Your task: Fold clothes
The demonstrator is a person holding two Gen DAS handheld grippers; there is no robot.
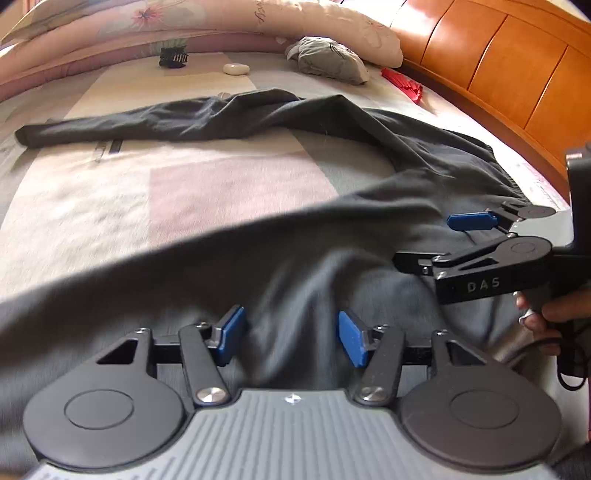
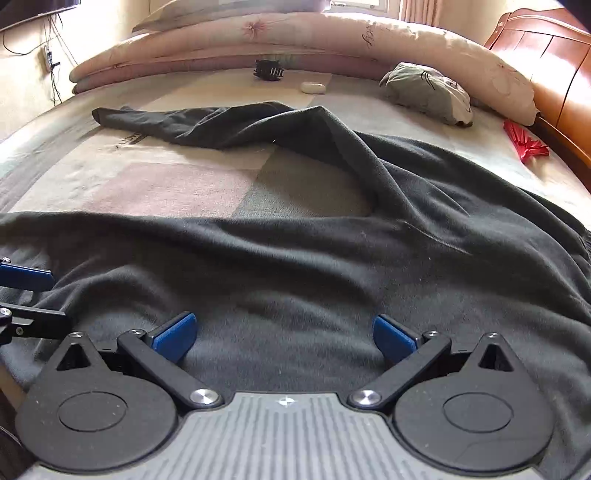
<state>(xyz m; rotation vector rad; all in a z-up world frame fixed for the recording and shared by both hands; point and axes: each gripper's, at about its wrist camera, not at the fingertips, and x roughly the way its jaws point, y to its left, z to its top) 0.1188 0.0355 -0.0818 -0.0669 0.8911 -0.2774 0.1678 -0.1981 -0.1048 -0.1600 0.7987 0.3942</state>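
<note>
Dark grey trousers (image 1: 369, 229) lie spread across the bed, one leg (image 1: 147, 122) stretched out to the far left. My left gripper (image 1: 291, 336) hovers low over the near part of the cloth. Its jaws stand partly apart, with a soft ridge of fabric rising between the blue pads (image 1: 231, 334), which do not press on it. My right gripper (image 2: 283, 338) is wide open just above the trousers (image 2: 332, 266), nothing pinched. It also shows in the left wrist view as the right gripper (image 1: 436, 242), near the waistband and held by a hand (image 1: 546, 317). The left gripper (image 2: 33, 297) peeks in at the right view's left edge.
A folded quilt and pillow (image 2: 295, 33) line the far side of the bed. A bundled grey garment (image 2: 428, 92), a red object (image 2: 524, 144), a small white case (image 2: 313, 87) and a black clip (image 2: 269, 70) lie beyond the trousers. A wooden headboard (image 1: 498, 74) runs along the right.
</note>
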